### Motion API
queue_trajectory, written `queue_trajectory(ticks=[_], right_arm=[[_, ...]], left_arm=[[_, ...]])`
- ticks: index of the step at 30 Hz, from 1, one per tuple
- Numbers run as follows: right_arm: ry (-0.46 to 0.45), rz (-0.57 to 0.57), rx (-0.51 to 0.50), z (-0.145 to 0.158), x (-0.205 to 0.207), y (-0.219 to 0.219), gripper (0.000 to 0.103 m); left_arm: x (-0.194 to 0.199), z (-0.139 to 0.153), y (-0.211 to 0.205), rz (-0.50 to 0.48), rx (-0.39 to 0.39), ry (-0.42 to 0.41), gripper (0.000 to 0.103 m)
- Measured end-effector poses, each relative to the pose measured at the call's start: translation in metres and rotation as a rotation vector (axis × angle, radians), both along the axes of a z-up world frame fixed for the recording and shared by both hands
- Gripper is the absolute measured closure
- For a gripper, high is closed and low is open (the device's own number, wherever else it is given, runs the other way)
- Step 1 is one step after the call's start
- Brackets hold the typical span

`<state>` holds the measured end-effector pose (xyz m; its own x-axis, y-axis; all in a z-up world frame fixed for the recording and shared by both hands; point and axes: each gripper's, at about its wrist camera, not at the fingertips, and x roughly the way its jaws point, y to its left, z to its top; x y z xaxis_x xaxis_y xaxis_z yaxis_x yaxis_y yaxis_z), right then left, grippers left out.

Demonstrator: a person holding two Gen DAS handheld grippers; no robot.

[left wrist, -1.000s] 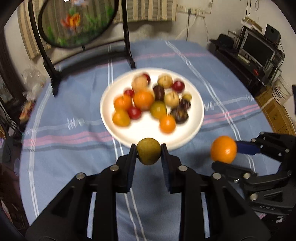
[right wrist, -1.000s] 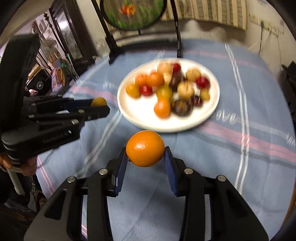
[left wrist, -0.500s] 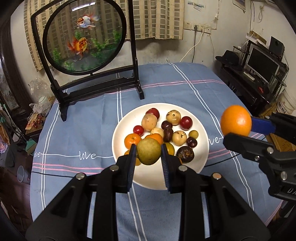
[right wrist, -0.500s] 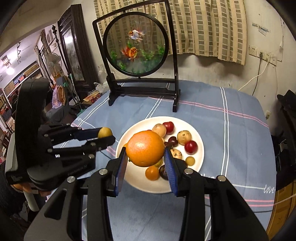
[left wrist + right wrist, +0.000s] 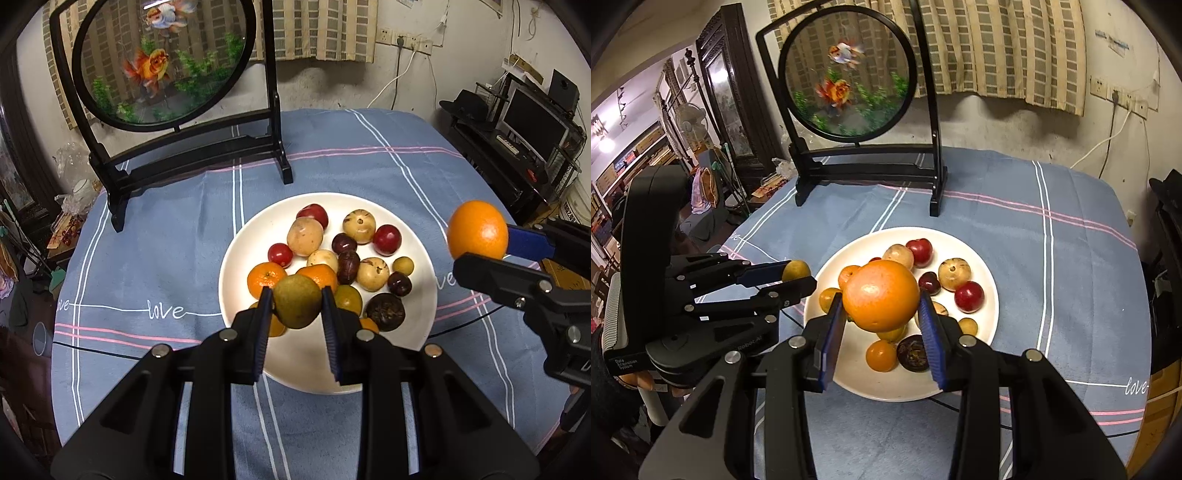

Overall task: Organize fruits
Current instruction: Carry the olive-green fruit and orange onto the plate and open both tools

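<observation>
My left gripper (image 5: 297,306) is shut on a small olive-green fruit (image 5: 297,301), held in the air above the near side of a white plate (image 5: 236,266). My right gripper (image 5: 882,314) is shut on a large orange (image 5: 881,301), also held above the plate (image 5: 991,295). The plate holds several small fruits: tangerines, red plums, dark ones and pale brown ones. In the left wrist view the orange (image 5: 477,230) hangs at the right. In the right wrist view the green fruit (image 5: 796,270) shows at the left between the left gripper's fingers.
A blue striped cloth (image 5: 155,258) covers the round table. A black stand with a round goldfish panel (image 5: 162,59) rises at the table's far side. Furniture and a monitor (image 5: 535,122) crowd the room to the right. A gloved hand (image 5: 605,373) holds the left tool.
Both grippers have drawn back and risen from the plate, each keeping its fruit. The plate now looks smaller and farther, and the goldfish stand has come fully into view.
</observation>
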<state>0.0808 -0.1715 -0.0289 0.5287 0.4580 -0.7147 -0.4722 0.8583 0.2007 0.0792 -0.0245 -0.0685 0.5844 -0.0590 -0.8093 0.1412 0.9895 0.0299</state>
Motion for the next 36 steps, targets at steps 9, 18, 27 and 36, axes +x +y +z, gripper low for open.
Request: queue_trajectory(ticks=[9,18,27,36], right_arm=[[0.041,-0.047,-0.009,-0.022,0.022,-0.020,0.063],[0.077,-0.018,-0.001,-0.040,0.043,-0.005,0.063],[0.079,-0.003,-0.003,-0.044,0.062,0.004,0.063],[0.095,0.004,-0.017,-0.053,0.078,0.014,0.063]], left_arm=[[0.019,-0.020,0.026,0.065,-0.006,0.032,0.076],[0.028,-0.041,0.000,0.002,0.004,0.069,0.076],[0.036,-0.048,-0.006,-0.005,0.006,0.076,0.076],[0.040,-0.055,-0.006,0.004,0.003,0.094,0.076]])
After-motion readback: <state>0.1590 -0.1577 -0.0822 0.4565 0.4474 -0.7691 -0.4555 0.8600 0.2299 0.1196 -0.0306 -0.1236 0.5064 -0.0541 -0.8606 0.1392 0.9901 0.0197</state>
